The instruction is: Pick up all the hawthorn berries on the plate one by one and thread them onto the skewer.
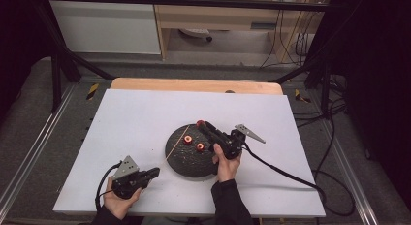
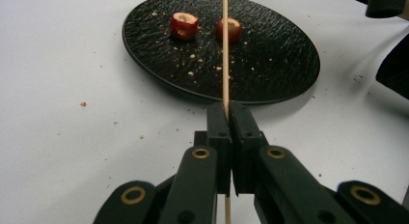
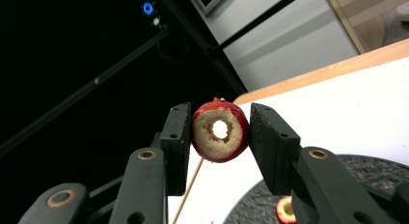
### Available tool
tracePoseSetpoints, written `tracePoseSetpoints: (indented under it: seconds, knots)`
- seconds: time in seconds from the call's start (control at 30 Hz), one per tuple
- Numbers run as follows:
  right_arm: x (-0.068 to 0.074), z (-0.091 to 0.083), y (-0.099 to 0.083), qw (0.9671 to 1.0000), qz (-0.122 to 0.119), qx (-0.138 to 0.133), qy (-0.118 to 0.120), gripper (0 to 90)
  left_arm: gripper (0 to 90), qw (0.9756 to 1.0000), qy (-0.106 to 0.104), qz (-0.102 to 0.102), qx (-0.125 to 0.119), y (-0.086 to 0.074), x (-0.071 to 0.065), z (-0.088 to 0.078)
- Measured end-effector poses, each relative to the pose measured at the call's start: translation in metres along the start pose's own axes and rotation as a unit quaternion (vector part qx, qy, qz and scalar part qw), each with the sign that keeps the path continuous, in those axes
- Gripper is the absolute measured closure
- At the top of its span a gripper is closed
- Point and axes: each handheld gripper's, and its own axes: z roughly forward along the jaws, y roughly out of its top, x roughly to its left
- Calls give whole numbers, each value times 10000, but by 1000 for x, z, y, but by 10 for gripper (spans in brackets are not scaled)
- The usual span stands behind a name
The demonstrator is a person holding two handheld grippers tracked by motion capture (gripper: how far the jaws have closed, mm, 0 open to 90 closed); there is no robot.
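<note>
So the cored red fruit slice (image 3: pixel 220 130), probably hawthorn, is pinched in the right claw (image 1: pixel 200 124), held up over the far rim of the black plate (image 1: pixel 180 163). Two more red pieces (image 1: pixel 194 143) sit on that plate. Left claw (image 2: pixel 229 113) is clamped on a thin wooden skewer (image 2: pixel 224 50) slanting across the plate above the white table (image 1: pixel 135 118).

The far tip of the wooden skewer (image 2: pixel 225 50) is cut off by the top edge of the left gripper view, and its lower stretch is hidden between the closed jaws. In the right gripper view, the black plate (image 3: pixel 371 168) is cropped by the frame, and a second fruit piece (image 3: pixel 285 210) is half hidden behind a jaw.
</note>
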Motion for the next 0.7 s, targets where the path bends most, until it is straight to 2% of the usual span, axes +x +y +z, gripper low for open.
tracePoseSetpoints:
  seconds: [0.4,0.43,0.7]
  knots:
    - [-5,7,-7,9982,361,-465,64,611,876,9997,-71,-199,-80,2,-9,4]
    - [-5,8,-7,9975,399,-569,93,612,876,9997,-72,-224,-78,2,-10,6]
    - [-7,9,-7,9957,501,-766,159,612,876,9996,-100,-224,-106,7,-19,11]
